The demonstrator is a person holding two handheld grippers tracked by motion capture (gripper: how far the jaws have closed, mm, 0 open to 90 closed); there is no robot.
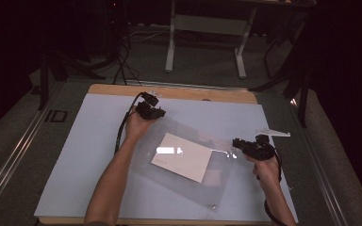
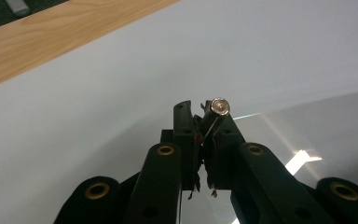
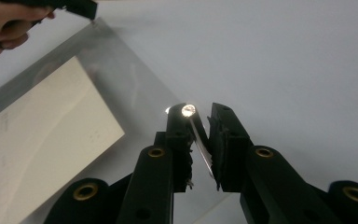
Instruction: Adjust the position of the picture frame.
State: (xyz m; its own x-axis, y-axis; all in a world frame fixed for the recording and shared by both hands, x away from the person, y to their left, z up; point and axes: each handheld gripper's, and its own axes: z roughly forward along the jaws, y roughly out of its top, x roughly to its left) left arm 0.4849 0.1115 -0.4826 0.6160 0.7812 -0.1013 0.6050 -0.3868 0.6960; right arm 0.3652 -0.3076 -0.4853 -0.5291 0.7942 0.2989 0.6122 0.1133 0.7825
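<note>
The clear plastic sleeve with the cream card inside lies slantwise mid-frame on the desk, its long axis running upper left to lower right. The left tool is clamped on its upper-left corner. The right tool, at the right-hand corner, stands slightly apart, with the sleeve's edge between its jaws.
</note>
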